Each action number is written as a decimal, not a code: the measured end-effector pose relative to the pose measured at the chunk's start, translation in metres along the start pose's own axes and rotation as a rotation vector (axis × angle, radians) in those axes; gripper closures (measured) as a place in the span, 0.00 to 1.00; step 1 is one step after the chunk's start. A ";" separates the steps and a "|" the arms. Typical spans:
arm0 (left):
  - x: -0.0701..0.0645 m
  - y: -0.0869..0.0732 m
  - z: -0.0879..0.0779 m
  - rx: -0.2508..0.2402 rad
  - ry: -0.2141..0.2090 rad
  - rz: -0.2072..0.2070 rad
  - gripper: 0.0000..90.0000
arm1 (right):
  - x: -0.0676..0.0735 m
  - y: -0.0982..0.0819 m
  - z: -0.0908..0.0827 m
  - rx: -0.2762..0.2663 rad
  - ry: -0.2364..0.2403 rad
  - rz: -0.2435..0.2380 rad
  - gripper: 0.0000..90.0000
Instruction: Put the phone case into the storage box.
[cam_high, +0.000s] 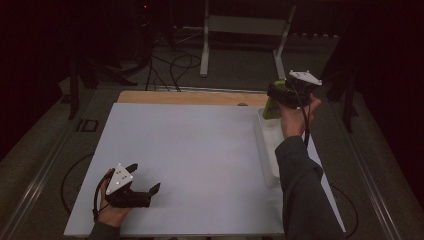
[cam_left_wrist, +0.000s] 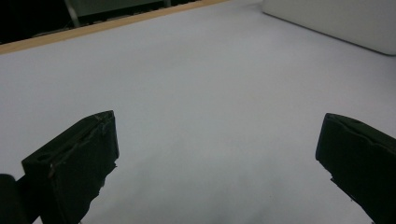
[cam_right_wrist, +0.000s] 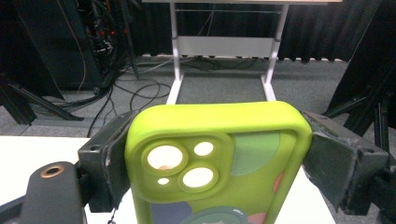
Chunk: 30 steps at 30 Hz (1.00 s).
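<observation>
Your right claw (cam_right_wrist: 217, 163) pinches the lime-green phone case (cam_right_wrist: 219, 163) by its two side edges, over the white bin (cam_high: 270, 150) past the tabletop's (cam_high: 190, 150) far right; soft sides could flex and slip free. Your left claw (cam_left_wrist: 217, 154) gapes empty. The case has camera cutouts and coloured blobs

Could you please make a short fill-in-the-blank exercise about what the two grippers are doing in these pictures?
1. The right gripper is shut on a ____ phone case.
2. The left gripper rests low on the white table with its jaws ____.
3. The camera cut-out of the case has ____ large round holes.

Missing words: green; open; three
</observation>
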<state>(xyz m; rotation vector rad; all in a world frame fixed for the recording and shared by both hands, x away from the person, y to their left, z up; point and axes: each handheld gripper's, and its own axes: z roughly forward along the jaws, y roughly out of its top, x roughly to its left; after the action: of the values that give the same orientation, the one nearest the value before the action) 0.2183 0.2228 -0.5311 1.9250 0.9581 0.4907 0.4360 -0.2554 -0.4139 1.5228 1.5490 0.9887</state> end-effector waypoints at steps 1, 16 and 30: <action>0.000 0.000 0.000 -0.001 -0.001 0.000 0.00 | 0.000 0.000 0.000 0.002 -0.001 0.002 0.19; -0.001 0.000 0.000 -0.002 -0.001 0.002 0.00 | 0.000 -0.006 0.011 0.030 -0.016 -0.005 0.19; -0.001 0.000 0.000 -0.003 -0.001 0.005 0.00 | 0.006 -0.011 0.024 0.053 -0.021 -0.006 0.19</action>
<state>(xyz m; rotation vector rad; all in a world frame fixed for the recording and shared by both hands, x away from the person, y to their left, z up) 0.2174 0.2216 -0.5314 1.9248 0.9521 0.4942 0.4524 -0.2491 -0.4340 1.5596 1.5756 0.9318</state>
